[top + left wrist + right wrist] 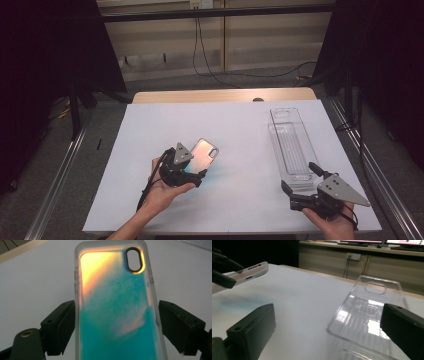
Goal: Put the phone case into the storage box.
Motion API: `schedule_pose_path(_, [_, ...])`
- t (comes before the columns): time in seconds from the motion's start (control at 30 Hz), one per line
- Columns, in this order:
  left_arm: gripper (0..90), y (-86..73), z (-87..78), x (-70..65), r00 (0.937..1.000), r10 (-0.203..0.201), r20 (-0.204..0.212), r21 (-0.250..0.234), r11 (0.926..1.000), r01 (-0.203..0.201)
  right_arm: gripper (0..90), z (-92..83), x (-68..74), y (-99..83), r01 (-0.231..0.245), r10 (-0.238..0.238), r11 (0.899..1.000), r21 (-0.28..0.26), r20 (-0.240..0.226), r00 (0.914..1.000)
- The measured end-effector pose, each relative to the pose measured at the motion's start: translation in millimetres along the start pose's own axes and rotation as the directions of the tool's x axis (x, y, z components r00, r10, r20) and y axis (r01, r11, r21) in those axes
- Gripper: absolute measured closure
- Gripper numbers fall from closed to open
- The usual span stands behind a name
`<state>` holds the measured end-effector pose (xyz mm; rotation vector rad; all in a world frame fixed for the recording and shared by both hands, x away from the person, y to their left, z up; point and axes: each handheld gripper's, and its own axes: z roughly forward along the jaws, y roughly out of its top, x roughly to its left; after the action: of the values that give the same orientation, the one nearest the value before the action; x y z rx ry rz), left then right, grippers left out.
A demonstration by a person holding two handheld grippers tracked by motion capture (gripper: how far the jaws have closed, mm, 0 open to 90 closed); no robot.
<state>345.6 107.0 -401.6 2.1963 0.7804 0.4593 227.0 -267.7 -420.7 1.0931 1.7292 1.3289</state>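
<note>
An iridescent phone case (202,152), teal and orange with a clear rim and an oval camera hole, is held tilted above the white table. My left gripper (191,170) is shut on its lower part, one jaw on each long edge. In the left gripper view the phone case (115,310) runs up between the jaws. A clear plastic package tray (292,145) lies lengthwise at the right of the table. My right gripper (298,175) stands open at its near end, with nothing held. The right gripper view shows the tray (372,305) ahead and the lifted phone case (249,273) far left.
A white sheet (235,125) covers the table, with a wooden edge (225,95) at the back. Metal rails (370,160) run along both sides. Cables (210,65) hang on the wall behind. Dark curtains flank the space.
</note>
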Motion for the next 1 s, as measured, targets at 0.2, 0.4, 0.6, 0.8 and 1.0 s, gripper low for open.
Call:
schedule_pose_path(0.2, [16.9,0.5,0.5,-3.8,1.0000,0.000,0.005,-0.027,0.9996,0.000,1.9,14.7,9.4,3.9,-0.029,0.031,0.999,0.043,-0.050,0.9983])
schedule_pose_path(0.4, [16.9,-1.5,7.3,-9.3,0.9999,0.005,0.016,-0.011,0.9999,-0.005,2.7,33.4,14.8,12.1,-0.047,0.051,0.998,0.050,-0.073,0.9960])
schedule_pose_path(0.6, [16.9,-0.5,9.4,-15.8,0.9997,0.023,0.012,-0.017,0.9996,-0.023,4.4,50.3,24.6,17.0,-0.052,0.060,0.994,0.091,-0.090,0.9941])
schedule_pose_path(0.8, [16.9,-0.4,7.8,-24.8,0.9991,0.043,0.000,-0.058,0.9974,-0.043,7.1,63.9,31.2,23.3,-0.065,0.075,0.993,0.094,-0.102,0.9919])
schedule_pose_path(1.0, [16.9,2.3,6.9,-29.0,0.9987,0.050,-0.008,-0.077,0.9958,-0.050,10.7,73.9,32.4,26.4,-0.073,0.085,0.992,0.099,-0.120,0.9892])
